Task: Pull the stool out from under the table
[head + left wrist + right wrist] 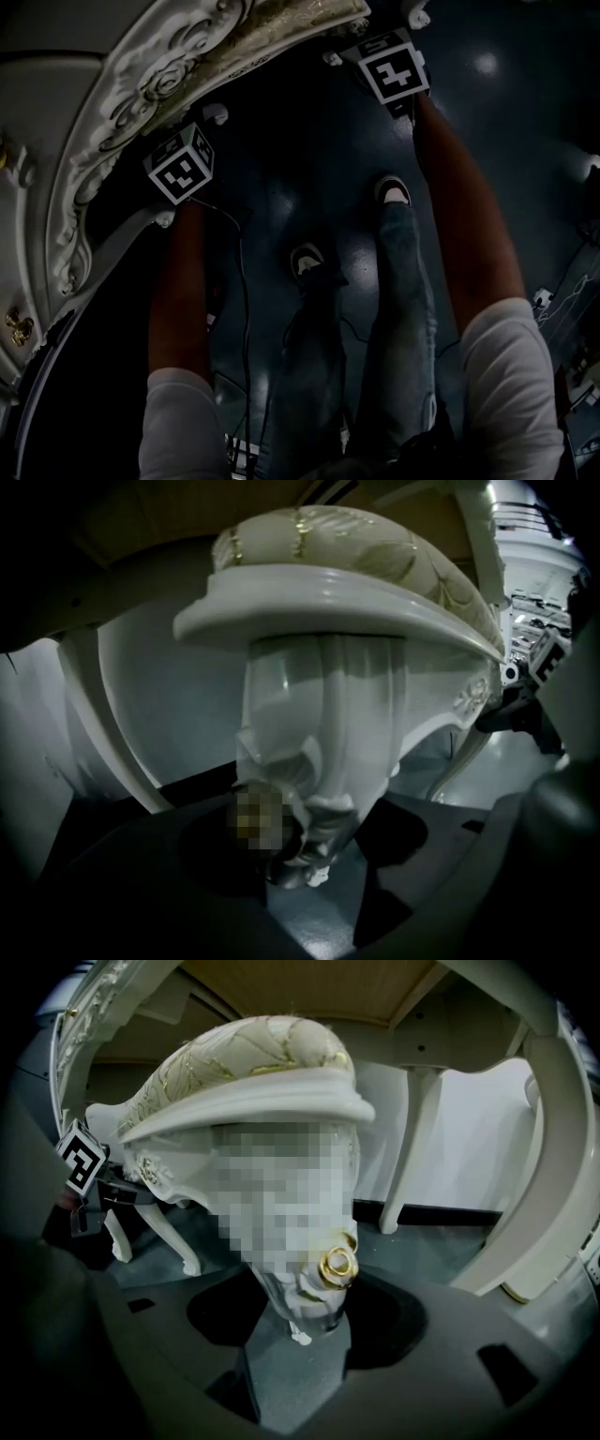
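Dark grey right tongs (300, 1321) are seen clamped, jaws wide, on the gold-ringed leg (305, 1302) of the white stool (253, 1072). By contrast, the left tongs (314, 850) are held wide apart around another carved leg (319, 761), which stands between the jaws without being gripped. The stool is placed under the desk (309, 983), whose wooden underside is seen above the gold-patterned cushion (319, 536). In the head view only the cushion's edge is shown beyond the desk's carved rim (122, 103), above the dark floor (309, 150).
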Demonstrator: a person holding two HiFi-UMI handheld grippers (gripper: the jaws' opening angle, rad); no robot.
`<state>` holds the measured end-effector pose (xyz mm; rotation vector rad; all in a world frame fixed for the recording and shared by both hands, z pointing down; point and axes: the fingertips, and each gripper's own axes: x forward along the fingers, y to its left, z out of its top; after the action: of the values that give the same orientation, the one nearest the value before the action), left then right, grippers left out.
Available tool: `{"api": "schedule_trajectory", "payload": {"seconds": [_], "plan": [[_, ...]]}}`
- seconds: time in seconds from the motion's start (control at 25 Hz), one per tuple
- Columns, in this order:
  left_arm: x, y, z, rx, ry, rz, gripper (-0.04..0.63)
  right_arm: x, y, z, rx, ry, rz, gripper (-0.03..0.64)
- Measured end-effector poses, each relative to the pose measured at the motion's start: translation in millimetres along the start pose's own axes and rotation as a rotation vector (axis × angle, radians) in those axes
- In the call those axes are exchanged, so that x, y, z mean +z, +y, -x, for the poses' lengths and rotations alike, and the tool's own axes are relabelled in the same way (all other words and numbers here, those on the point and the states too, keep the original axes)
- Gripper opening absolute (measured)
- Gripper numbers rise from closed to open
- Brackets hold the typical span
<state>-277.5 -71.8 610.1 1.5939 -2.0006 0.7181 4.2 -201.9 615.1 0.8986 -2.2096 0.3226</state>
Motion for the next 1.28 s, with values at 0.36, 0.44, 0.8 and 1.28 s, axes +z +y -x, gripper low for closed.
{"api": "schedule_trajectory", "payload": {"seconds": [0.36, 0.44, 0.8, 1.28], "plan": [[-2.8, -3.5, -10.5, 0.000, -0.014, -0.025, 0.275, -5.7, -5.0, -6.3, 0.005, 0.025, -0.003, 0.242], [-4.3, -0.8, -6.8, 0.011, 0.008, -0.026, 0.272, -4.1, -2.4, -5.9, 0.008, 0.030, -0.004, 0.242], [-17.0, 1.3, 13.2, 0.050, 0.032, -0.004, 0.270, -7.3, 6.6, -2.3, 0.051, 0.058, 0.027, 0.242], [-37.2, -12.7, 36.7, 0.071, 0.111, 0.024, 0.270, -14.5, 6.8, 6.5, 0.098, 0.102, 0.077, 0.242]]}}
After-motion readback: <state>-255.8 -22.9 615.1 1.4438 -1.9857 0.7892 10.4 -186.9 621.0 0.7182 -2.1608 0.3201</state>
